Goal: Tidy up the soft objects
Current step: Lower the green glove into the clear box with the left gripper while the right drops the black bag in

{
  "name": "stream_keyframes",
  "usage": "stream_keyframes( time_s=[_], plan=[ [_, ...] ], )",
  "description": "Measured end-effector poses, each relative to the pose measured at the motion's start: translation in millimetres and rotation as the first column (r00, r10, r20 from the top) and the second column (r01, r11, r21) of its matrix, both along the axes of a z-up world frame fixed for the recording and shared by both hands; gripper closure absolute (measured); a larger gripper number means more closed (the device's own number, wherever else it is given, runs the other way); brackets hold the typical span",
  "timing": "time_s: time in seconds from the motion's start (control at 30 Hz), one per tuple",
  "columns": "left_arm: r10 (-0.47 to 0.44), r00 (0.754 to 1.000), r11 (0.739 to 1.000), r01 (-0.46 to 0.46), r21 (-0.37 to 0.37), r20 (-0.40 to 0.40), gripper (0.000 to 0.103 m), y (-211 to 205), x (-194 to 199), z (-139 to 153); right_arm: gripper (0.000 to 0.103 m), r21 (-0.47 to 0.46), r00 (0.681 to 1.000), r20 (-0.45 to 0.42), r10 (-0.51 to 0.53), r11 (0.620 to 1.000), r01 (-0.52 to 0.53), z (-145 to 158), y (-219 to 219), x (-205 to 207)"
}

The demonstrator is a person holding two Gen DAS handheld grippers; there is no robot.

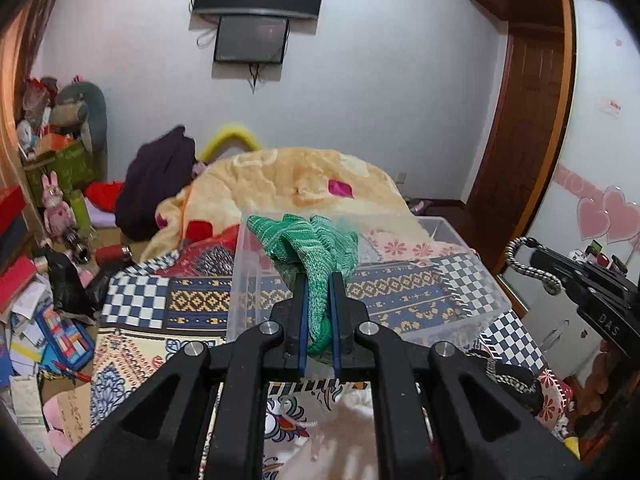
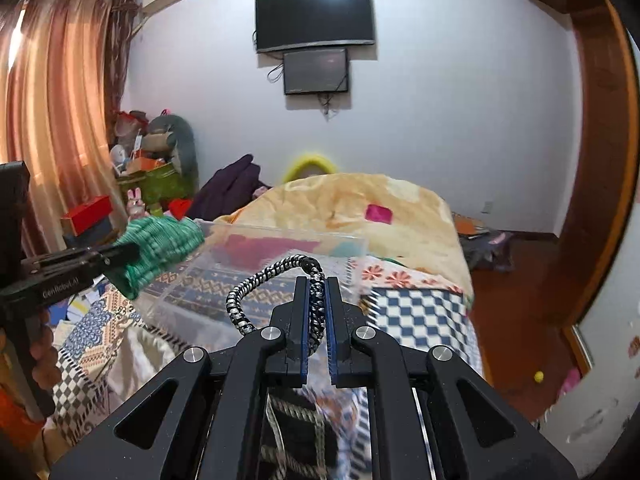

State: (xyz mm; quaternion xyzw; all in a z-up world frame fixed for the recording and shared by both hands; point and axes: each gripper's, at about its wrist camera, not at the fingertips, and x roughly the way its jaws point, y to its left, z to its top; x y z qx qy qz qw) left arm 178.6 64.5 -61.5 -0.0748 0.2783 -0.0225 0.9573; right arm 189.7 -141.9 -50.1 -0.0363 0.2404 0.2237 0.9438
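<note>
The green knitted cloth (image 1: 316, 248) hangs in the air above the near left corner of the clear plastic box (image 1: 452, 236), and the left gripper (image 1: 319, 280) pinches it tightly between its blue pads, with a bunch of the fabric standing up past the fingertips. The box rests on the bed with a patterned cover (image 1: 192, 300), close to its right edge. The right gripper (image 2: 318, 284) is pressed together on a black and white braided cord (image 2: 260, 280), which makes a loop to the left of the fingers, over the near side of the box. Behind the box lies a yellow blanket (image 1: 288, 180), folded in a heap at the far end of the bed.
</note>
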Motion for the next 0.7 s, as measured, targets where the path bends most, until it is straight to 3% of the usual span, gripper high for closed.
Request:
stream_keyframes(
  time_s=[0.3, 0.57, 0.67, 0.7],
  plan=[
    [-0.03, 0.993, 0.997, 0.023, -0.068, -0.115, 0.095, 15.9, 43.2, -23.0, 0.097, -0.09, 0.993, -0.109, 0.035, 0.995, -0.045, -18.4, 27.8, 42.4],
    [-0.026, 0.992, 0.999, 0.031, 0.042, -0.126, 0.094, 0.4, 46.6, -35.2, 0.096, -0.186, 0.985, -0.165, 0.046, 0.98, -0.077, -32.8, 42.5, 51.8],
    [-0.038, 0.991, 0.997, 0.046, 0.06, -0.129, 0.091, -4.7, 43.7, -34.7, 0.087, -0.21, 0.983, -0.174, 0.049, 0.974, -0.086, -33.8, 43.6, 50.7],
    [-0.041, 0.991, 0.997, 0.049, 0.062, -0.124, 0.086, -5.0, 42.0, -33.7, 0.078, -0.21, 0.984, -0.171, 0.047, 0.974, -0.083, -32.2, 42.6, 51.4]
  ],
)
